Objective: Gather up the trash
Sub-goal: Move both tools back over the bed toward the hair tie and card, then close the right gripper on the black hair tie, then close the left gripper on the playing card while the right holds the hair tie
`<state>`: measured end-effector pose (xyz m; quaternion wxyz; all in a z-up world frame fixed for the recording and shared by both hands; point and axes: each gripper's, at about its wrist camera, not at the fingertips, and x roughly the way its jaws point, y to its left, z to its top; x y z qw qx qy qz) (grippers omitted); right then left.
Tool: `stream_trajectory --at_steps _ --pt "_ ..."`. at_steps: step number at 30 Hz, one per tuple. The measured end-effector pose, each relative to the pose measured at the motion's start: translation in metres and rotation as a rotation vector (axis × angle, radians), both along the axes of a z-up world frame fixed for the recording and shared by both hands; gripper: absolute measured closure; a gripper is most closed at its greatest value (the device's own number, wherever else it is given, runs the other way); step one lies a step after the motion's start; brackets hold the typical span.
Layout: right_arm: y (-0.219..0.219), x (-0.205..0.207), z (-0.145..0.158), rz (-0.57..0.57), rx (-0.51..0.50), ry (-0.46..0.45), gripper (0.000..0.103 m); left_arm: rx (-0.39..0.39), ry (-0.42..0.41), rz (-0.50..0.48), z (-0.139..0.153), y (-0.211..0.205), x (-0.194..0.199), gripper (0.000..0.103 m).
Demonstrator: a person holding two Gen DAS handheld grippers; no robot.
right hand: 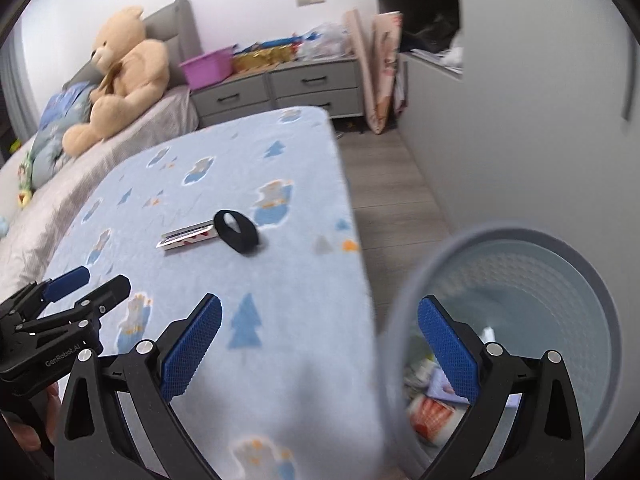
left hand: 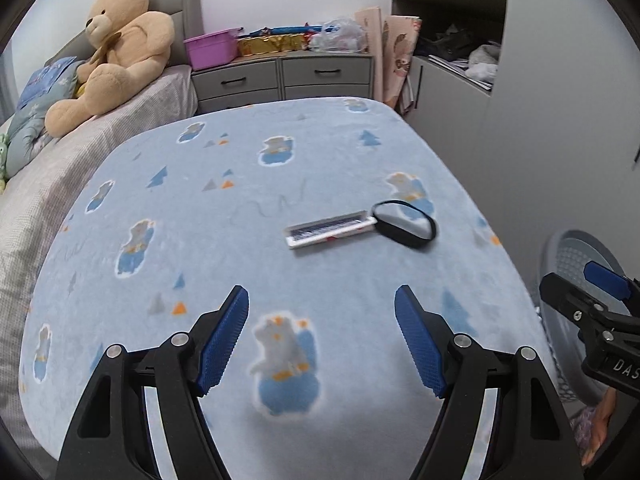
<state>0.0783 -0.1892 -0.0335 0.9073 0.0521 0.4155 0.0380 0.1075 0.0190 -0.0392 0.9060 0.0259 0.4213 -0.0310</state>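
Note:
A flat white and blue box [left hand: 331, 230] lies on the light blue blanket [left hand: 248, 184], touching a black band [left hand: 404, 224] on its right. Both also show in the right wrist view, the box [right hand: 185, 237] and the band [right hand: 236, 232]. My left gripper [left hand: 322, 338] is open and empty above the blanket's near end. My right gripper [right hand: 320, 350] is open and empty, over the bed's edge and the rim of a grey bin [right hand: 560, 248] holding wrappers [right hand: 434, 416]. The bin also shows in the left wrist view [left hand: 568, 248].
A big teddy bear [left hand: 116, 48] sits on the bed by the grey headboard. A grey dresser [left hand: 288, 76] at the back carries a purple tub [left hand: 210, 50] and bags. Grey cabinets [right hand: 520, 128] stand right of the wooden floor strip [right hand: 392, 200].

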Motion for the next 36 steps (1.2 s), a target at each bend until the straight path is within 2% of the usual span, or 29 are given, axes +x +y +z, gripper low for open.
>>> stream_trajectory --at_steps 7,12,16,20,22,26,28,30,36 --pt "0.04 0.053 -0.022 0.052 -0.054 0.048 0.007 -0.013 0.019 0.026 -0.013 0.023 0.037 0.031" --pt "0.055 0.083 -0.036 0.038 -0.07 0.062 0.009 -0.024 0.04 0.013 -0.022 0.03 0.056 0.031" --pt "0.06 0.098 -0.048 0.027 -0.089 0.106 0.024 -0.025 0.053 0.002 -0.028 0.033 0.066 0.031" --pt "0.065 0.106 -0.055 0.028 -0.106 0.136 0.03 -0.03 0.057 -0.008 -0.032 0.036 0.071 0.031" --pt "0.068 0.108 -0.058 0.034 -0.112 0.144 0.041 -0.034 0.063 -0.012 -0.034 0.037 0.074 0.031" --pt "0.071 0.11 -0.058 0.033 -0.109 0.144 0.055 -0.037 0.063 -0.025 -0.036 0.037 0.075 0.031" --pt "0.07 0.109 -0.057 0.033 -0.102 0.145 0.077 -0.031 0.054 -0.033 -0.035 0.037 0.075 0.031" --pt "0.07 0.109 -0.056 0.032 -0.092 0.148 0.087 -0.031 0.049 -0.043 -0.033 0.037 0.074 0.031" --pt "0.063 0.098 -0.048 0.019 -0.056 0.134 0.093 -0.05 0.049 -0.094 -0.03 0.035 0.074 0.031"
